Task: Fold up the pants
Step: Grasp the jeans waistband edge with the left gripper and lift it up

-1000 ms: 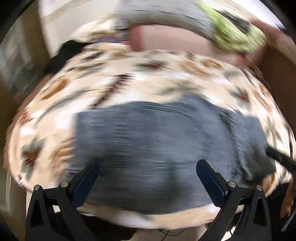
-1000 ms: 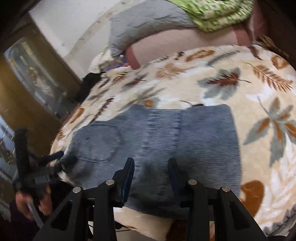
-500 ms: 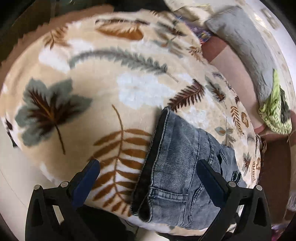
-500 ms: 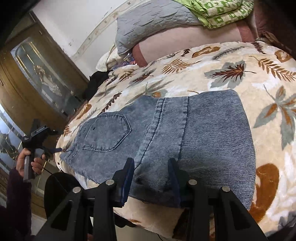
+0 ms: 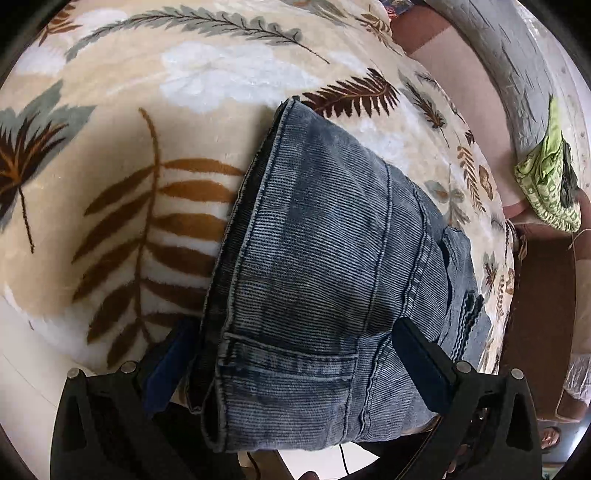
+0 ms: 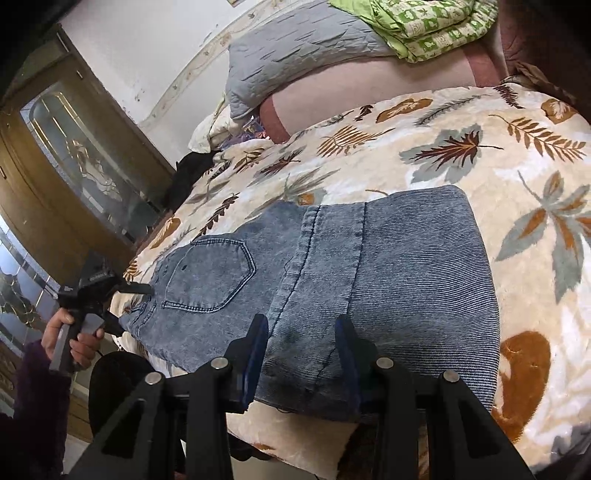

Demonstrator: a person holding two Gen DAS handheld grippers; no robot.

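Blue jeans (image 6: 388, 266) lie folded flat across a leaf-patterned blanket (image 6: 480, 155), back pocket up, waistband at the left. My right gripper (image 6: 301, 354) sits at their near edge, its pads pressed on a thick hump of denim between them. My left gripper (image 5: 293, 365) points steeply down over the waistband end of the jeans (image 5: 314, 277), jaws wide, the fabric lying between them without being pinched. In the right wrist view a hand holds the left gripper (image 6: 123, 306) at the jeans' waist corner, one finger above the corner and one below it.
A grey pillow (image 6: 295, 55) and a green folded quilt (image 6: 424, 26) lie at the head of the bed. A wooden cabinet with glass doors (image 6: 66, 166) stands to the left. The bed's edge drops off just below both grippers.
The left gripper swung round and came down from facing across the bed to straddling the waistband end. The right gripper and the jeans stayed put.
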